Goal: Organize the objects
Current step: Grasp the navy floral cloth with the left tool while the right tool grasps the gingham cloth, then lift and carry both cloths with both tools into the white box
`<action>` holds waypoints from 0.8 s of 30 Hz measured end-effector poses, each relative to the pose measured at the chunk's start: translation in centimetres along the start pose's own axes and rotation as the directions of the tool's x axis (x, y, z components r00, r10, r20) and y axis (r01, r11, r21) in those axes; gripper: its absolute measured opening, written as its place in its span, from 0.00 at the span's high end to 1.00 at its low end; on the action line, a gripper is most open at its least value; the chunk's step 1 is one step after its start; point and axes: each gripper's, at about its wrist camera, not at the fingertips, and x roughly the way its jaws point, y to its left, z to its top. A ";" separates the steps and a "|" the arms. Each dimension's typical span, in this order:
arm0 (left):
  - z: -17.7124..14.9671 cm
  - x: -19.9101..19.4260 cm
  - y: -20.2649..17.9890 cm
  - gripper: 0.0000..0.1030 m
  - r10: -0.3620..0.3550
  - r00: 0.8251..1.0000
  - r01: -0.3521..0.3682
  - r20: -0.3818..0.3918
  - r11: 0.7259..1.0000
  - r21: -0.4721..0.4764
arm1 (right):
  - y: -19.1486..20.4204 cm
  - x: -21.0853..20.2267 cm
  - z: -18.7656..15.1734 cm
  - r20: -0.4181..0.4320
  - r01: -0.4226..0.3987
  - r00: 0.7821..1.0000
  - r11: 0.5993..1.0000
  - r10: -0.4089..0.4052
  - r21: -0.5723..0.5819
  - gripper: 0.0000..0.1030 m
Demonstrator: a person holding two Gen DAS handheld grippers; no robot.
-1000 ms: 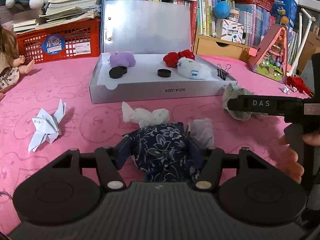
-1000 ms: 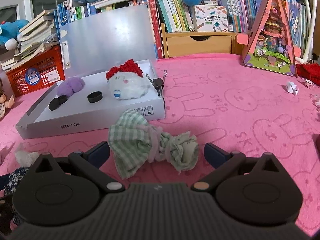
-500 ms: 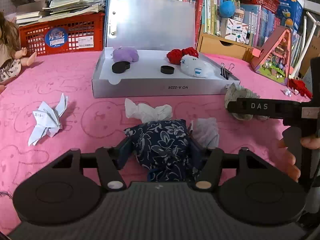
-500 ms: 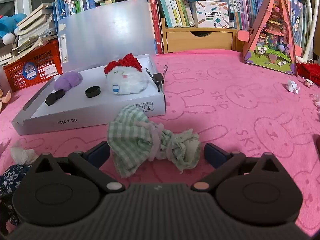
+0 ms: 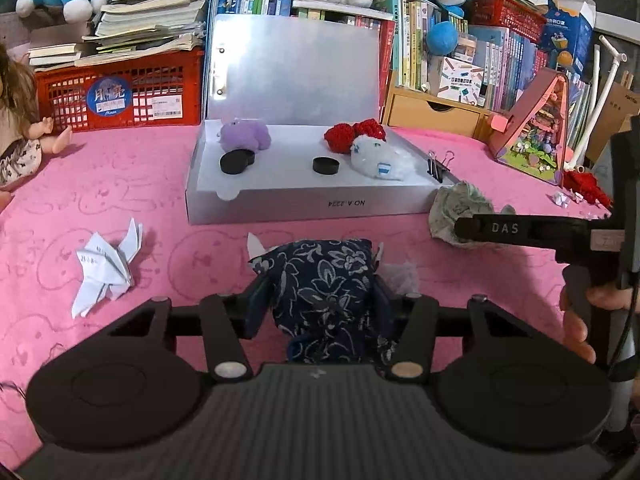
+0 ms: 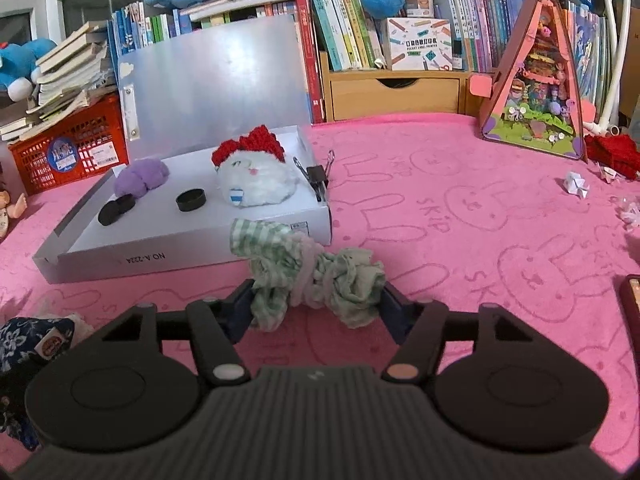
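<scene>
My left gripper (image 5: 320,300) is shut on a navy floral cloth bundle (image 5: 326,280) and holds it above the pink cloth, in front of the open white box (image 5: 312,202). My right gripper (image 6: 316,300) is shut on a green checked cloth bundle (image 6: 316,268), near the box's front right corner (image 6: 320,220). The box holds a purple plush (image 5: 244,134), black caps (image 5: 236,160), and a white plush with red knit (image 5: 376,152). The right gripper shows at the right of the left wrist view (image 5: 464,226), with the green bundle (image 5: 456,208).
A folded white paper (image 5: 106,268) lies at left and crumpled tissue (image 5: 400,274) lies behind the navy bundle. A binder clip (image 6: 318,176) sits on the box's right wall. A red crate (image 5: 120,92), books, a wooden drawer (image 6: 396,92) and a pink toy house (image 6: 536,80) line the back.
My right gripper has closed on the green checked bundle and lifted it. My left gripper has raised the navy bundle and moved toward the box.
</scene>
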 end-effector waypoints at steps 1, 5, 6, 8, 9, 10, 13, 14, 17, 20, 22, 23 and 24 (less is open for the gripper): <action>0.1 0.0 0.0 0.43 0.004 1.000 -0.004 -0.001 1.000 0.000 | 0.0 -0.1 0.1 0.004 0.000 1.000 1.000 0.000 -0.002 0.37; 0.6 0.0 0.2 0.43 0.003 1.000 -0.003 0.003 1.000 -0.002 | 0.2 -0.8 0.3 0.025 -0.002 1.000 1.000 0.003 -0.012 0.41; 0.8 0.0 0.3 0.43 0.003 1.000 -0.003 0.006 1.000 -0.002 | 0.2 -1.0 0.4 0.030 -0.005 1.000 1.000 0.005 -0.013 0.41; 1.1 -0.2 0.4 0.43 0.005 1.000 -0.005 0.013 1.000 -0.002 | 0.2 -1.3 0.6 0.038 -0.011 0.999 1.000 0.011 -0.015 0.41; 1.4 -0.2 0.5 0.43 0.004 1.000 -0.004 0.016 1.000 -0.004 | 0.2 -1.5 0.8 0.043 -0.014 0.999 1.000 0.014 -0.015 0.41; 1.6 -0.3 0.6 0.43 0.002 1.000 -0.002 0.020 1.000 -0.005 | 0.2 -1.7 0.9 0.046 -0.016 0.999 1.000 0.017 -0.016 0.42; 2.5 -0.4 1.0 0.43 -0.014 1.000 0.015 0.027 1.000 -0.011 | 0.3 -2.2 1.4 0.060 -0.028 0.998 0.999 0.029 -0.020 0.42; 3.0 -0.3 1.3 0.43 -0.018 0.999 0.019 0.031 1.000 -0.020 | 0.3 -2.4 1.6 0.065 -0.031 0.997 0.999 0.032 -0.022 0.42; 4.4 -0.3 2.0 0.43 -0.019 0.999 0.021 0.050 0.999 -0.036 | 0.3 -2.9 2.3 0.080 -0.040 0.996 0.999 0.042 -0.024 0.42; 6.1 -0.2 2.7 0.43 -0.014 0.997 0.017 0.073 0.999 -0.038 | 0.3 -3.3 3.1 0.094 -0.050 0.994 0.999 0.052 -0.023 0.42; 7.0 -0.2 3.0 0.43 -0.009 0.996 0.012 0.085 0.999 -0.036 | 0.3 -3.5 3.7 0.105 -0.050 0.993 0.998 0.053 -0.029 0.42; 7.5 -0.1 3.2 0.43 -0.007 0.996 0.010 0.091 0.999 -0.034 | 0.4 -3.6 3.9 0.109 -0.050 0.993 0.998 0.053 -0.032 0.42; 7.9 0.0 3.3 0.43 -0.004 0.995 0.007 0.096 0.999 -0.033 | 0.4 -3.6 4.3 0.114 -0.051 0.992 0.998 0.055 -0.034 0.42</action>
